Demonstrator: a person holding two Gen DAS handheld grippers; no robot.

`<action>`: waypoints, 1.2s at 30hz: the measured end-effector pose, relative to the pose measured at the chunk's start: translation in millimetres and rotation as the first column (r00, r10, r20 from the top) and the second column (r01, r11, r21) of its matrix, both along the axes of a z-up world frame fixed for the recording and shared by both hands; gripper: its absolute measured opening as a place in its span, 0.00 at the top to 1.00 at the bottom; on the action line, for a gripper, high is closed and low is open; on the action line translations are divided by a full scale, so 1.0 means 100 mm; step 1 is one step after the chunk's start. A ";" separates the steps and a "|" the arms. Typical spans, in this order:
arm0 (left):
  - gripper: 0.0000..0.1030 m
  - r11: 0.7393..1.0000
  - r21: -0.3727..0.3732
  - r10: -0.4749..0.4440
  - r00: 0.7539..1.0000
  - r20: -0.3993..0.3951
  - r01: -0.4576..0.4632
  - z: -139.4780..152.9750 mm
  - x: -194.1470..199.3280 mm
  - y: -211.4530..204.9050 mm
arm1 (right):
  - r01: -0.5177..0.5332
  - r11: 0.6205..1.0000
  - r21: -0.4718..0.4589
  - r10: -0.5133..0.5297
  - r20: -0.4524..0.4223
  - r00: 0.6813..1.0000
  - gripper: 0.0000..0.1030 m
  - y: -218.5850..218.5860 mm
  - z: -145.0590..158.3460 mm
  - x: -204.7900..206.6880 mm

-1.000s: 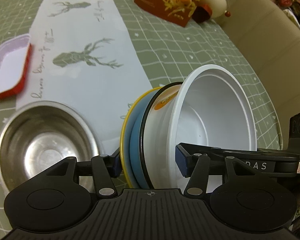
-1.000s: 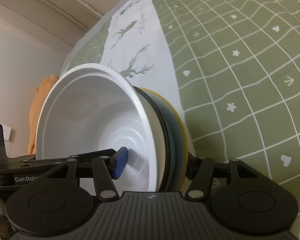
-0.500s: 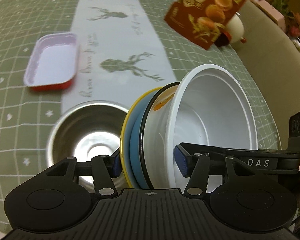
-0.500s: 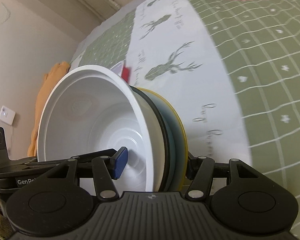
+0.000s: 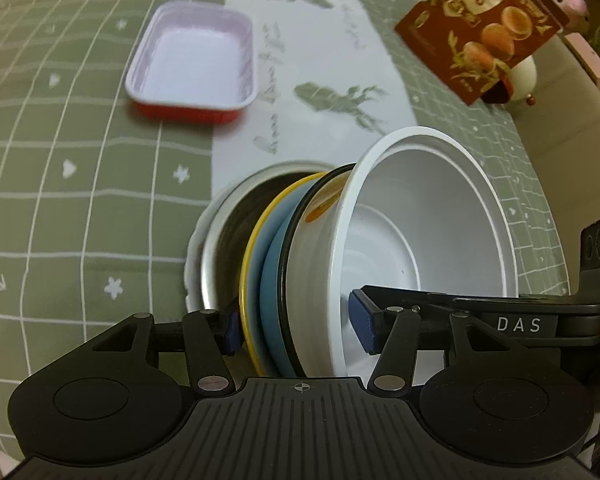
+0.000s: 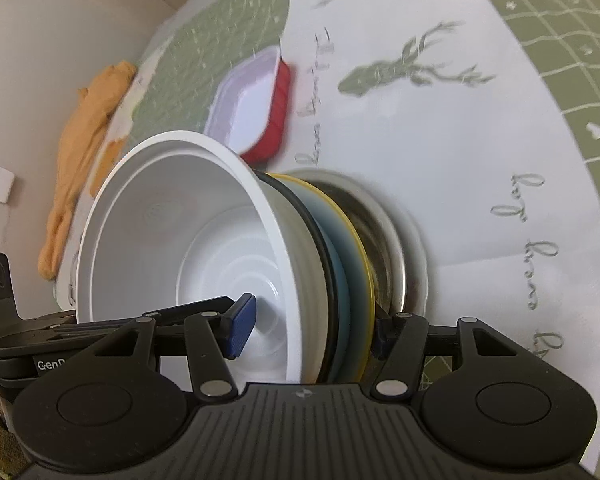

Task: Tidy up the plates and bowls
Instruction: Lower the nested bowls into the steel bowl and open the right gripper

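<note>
Both grippers clamp one stack from opposite sides: a white bowl (image 5: 428, 216), a black-rimmed bowl under it (image 5: 296, 240) and a blue plate with a yellow rim (image 5: 260, 252). My left gripper (image 5: 296, 326) is shut on this stack; my right gripper (image 6: 312, 328) is shut on it too, with the white bowl (image 6: 188, 220) to its left. The stack hangs directly over a steel bowl (image 5: 224, 232) that sits on a white plate (image 5: 192, 264) on the table. The steel bowl (image 6: 380, 232) is mostly hidden behind the stack.
A red rectangular dish with a white inside (image 5: 196, 64) lies on the green checked tablecloth beyond the steel bowl, also in the right wrist view (image 6: 256, 104). A quail-egg packet (image 5: 484, 28) stands at the far right, next to a white jar (image 5: 522, 80). An orange cloth (image 6: 84, 152) hangs at the table's far side.
Both grippers have carried the stack across the table toward the steel bowl, which now lies right behind it. The red dish has come closer to the centre of view.
</note>
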State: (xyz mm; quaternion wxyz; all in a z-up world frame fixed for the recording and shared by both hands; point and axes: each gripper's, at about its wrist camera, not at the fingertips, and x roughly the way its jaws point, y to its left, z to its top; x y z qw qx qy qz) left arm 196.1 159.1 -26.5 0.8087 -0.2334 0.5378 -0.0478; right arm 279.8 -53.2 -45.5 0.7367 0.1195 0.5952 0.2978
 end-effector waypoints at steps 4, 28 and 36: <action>0.49 1.000 -0.001 -0.004 1.000 -0.014 0.004 -0.09 0.01 0.06 | -0.008 1.000 -0.008 0.008 -0.002 1.000 0.42 0.05 -0.04 0.01; 0.67 0.991 0.128 0.018 0.983 0.184 -0.042 0.47 -0.13 0.21 | -0.010 0.998 -0.056 0.016 0.106 0.994 0.43 0.03 0.20 0.10; 0.67 0.978 0.195 0.045 0.986 0.160 -0.077 0.39 -0.14 0.18 | -0.004 0.996 -0.086 0.032 0.332 0.943 0.43 -0.06 0.56 -0.08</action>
